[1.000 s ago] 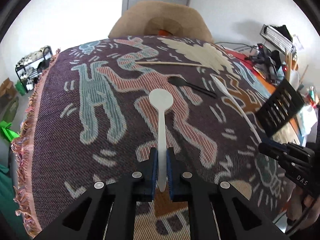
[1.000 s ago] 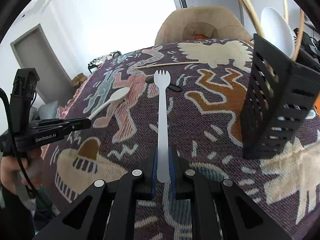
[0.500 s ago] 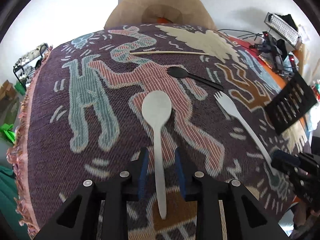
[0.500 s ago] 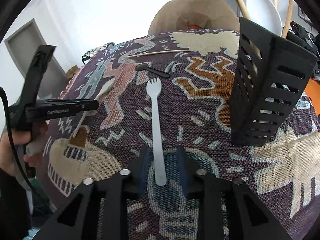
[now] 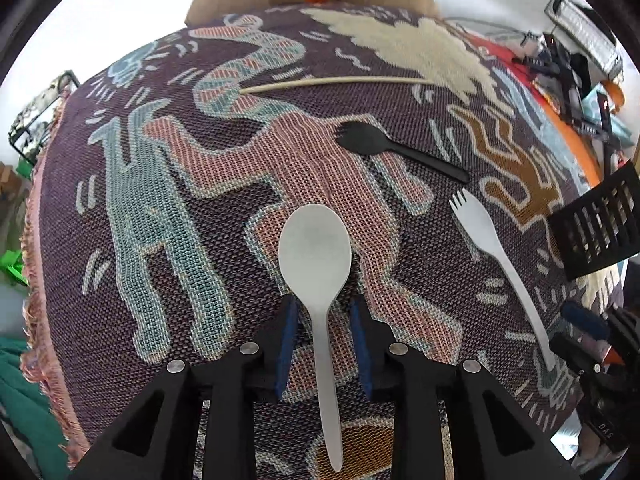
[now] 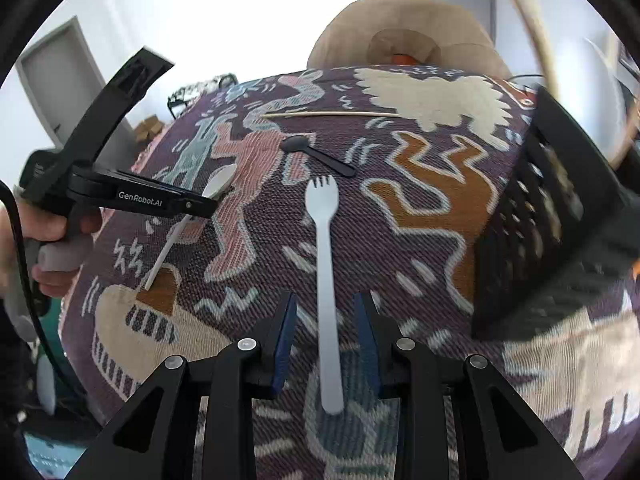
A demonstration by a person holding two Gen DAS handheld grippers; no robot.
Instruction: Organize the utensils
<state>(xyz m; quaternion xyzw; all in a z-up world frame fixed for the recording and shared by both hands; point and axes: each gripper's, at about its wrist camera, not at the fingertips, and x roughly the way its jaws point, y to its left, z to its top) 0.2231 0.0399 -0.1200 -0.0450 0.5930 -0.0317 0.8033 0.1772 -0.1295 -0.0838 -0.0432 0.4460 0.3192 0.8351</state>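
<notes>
A white spoon lies on the patterned cloth, its handle between the spread fingers of my open left gripper. A white fork lies on the cloth with its handle between the spread fingers of my open right gripper. The fork also shows in the left wrist view, and the spoon in the right wrist view. A black slotted utensil holder stands to the right with utensils in it. A black fork and a wooden chopstick lie farther back.
A tan chair stands behind the table. Cluttered gear sits at the far right. The cloth's fringed edge hangs at the left. The left gripper's body reaches in from the left in the right wrist view.
Both grippers have opened, letting go of the spoon and the fork, which now lie flat on the cloth. Both grippers stay low over the handles.
</notes>
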